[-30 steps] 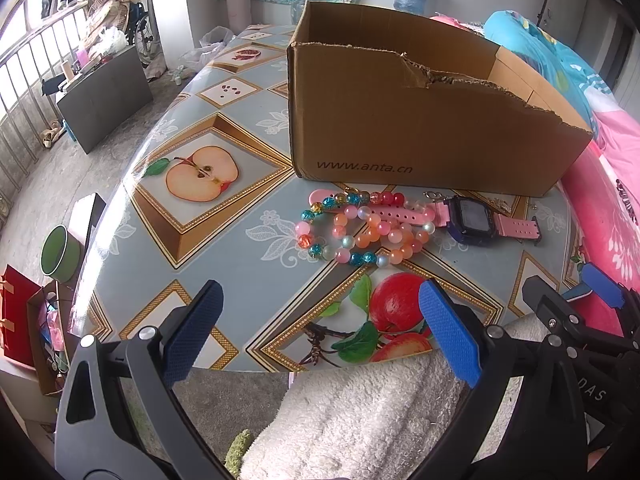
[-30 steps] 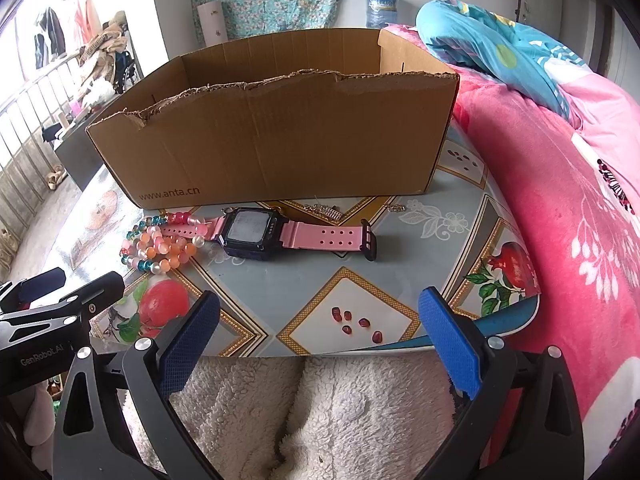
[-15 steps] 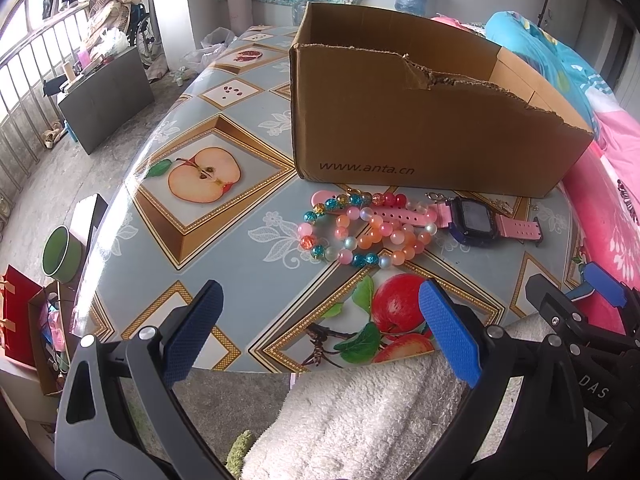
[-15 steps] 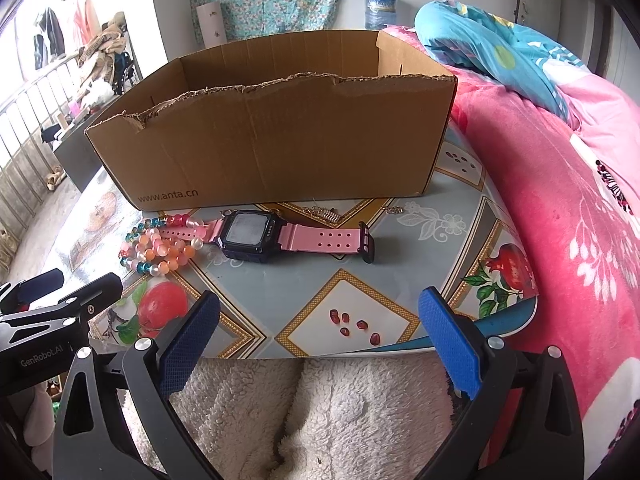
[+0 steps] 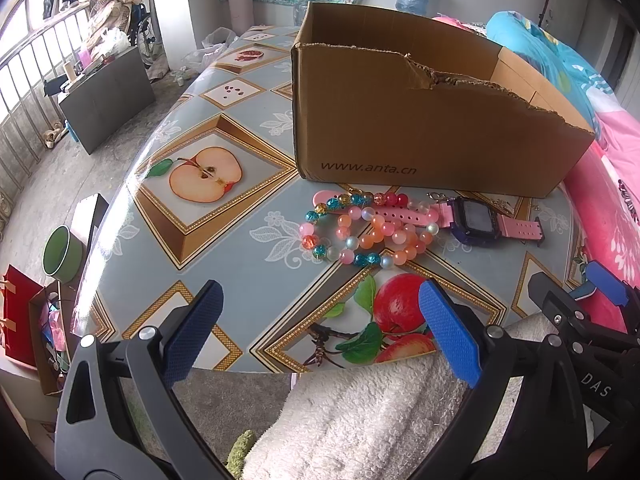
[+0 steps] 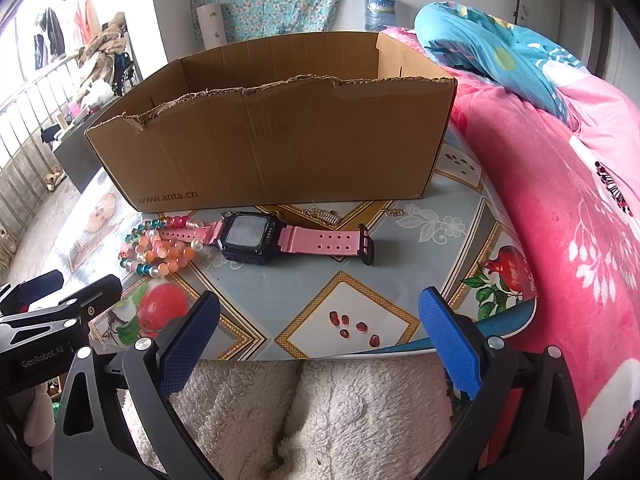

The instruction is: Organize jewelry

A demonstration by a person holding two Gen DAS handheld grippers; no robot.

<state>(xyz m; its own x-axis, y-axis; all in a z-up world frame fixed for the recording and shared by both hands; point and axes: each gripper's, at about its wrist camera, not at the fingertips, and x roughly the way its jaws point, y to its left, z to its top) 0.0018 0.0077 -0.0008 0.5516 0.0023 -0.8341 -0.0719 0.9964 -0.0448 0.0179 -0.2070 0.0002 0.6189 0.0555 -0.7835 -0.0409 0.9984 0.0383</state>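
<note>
The left tongs [image 5: 320,332] stand wide apart with nothing between their blue pads, hovering at the near edge of the bench [image 5: 240,264] above a white fluffy fabric [image 5: 360,420]. The right tongs [image 6: 318,336] are equally wide and hold nothing, poised over the same near edge; in the left wrist view they show at the right border, and in the right wrist view the left tongs show at the left border.

Beyond the left tongs lies a beaded bracelet [image 5: 360,232] of pink, orange, teal and pearly beads, looped in a heap on the patterned bench cover just past a printed red apple [image 5: 396,304]. Touching it on the right, a pink watch [image 6: 256,236] with a dark square face lies flat, 1 strap tucked under the beads and the other stretched to the right towards a dark buckle. Just behind the watch, a thin gold chain [image 6: 320,214] lies against the foot of a cardboard box [image 6: 280,140], open on top, with a torn near rim and "www.anta.cn" printed on its near wall. What the box holds cannot be seen.

To the right of the bench is a bed with a pink blanket [image 6: 560,200] and a blue quilt [image 6: 500,52]. On the floor at far left stands a green cup [image 5: 62,250]
</note>
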